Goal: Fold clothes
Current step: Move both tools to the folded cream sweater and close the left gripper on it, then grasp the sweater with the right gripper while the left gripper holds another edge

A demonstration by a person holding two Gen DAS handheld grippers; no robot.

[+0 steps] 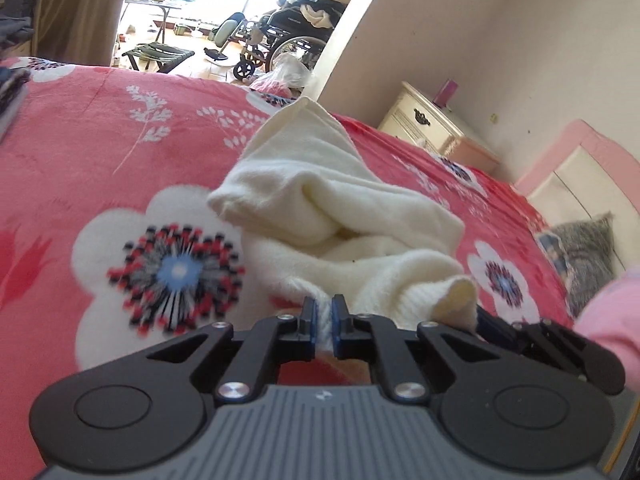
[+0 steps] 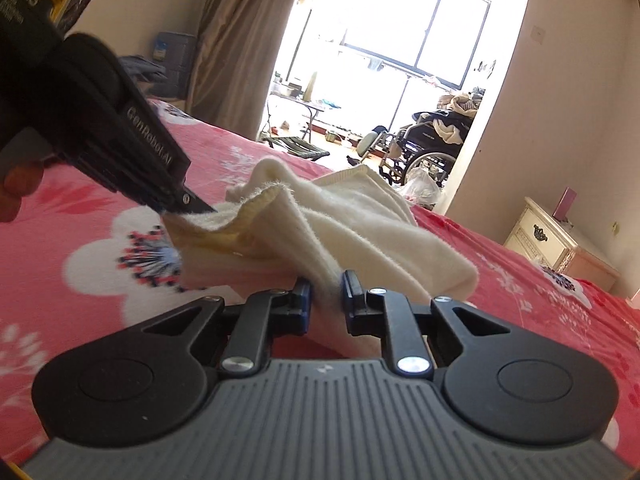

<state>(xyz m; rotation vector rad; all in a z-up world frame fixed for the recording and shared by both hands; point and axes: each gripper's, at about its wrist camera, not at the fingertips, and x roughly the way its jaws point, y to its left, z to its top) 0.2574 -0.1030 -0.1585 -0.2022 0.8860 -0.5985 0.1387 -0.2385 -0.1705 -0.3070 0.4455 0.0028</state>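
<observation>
A cream knitted garment (image 1: 320, 208) lies bunched on a red floral bedspread (image 1: 100, 128). My left gripper (image 1: 325, 322) is shut on the garment's near edge, with cream fabric pinched between its blue pads. My right gripper (image 2: 326, 298) is shut on another part of the garment's (image 2: 340, 220) edge, a fold passing between its fingers. The left gripper also shows in the right wrist view (image 2: 196, 206), biting the hem at the left. The right gripper's black body shows at the right of the left wrist view (image 1: 552, 344). The garment sags between the two holds.
The bedspread (image 2: 520, 280) fills both views. A cream nightstand (image 1: 432, 124) stands by the wall at the right, also in the right wrist view (image 2: 548, 240). A grey pillow (image 1: 588, 252) lies near the pink headboard (image 1: 576, 148). A wheelchair (image 2: 432, 140) stands past the doorway.
</observation>
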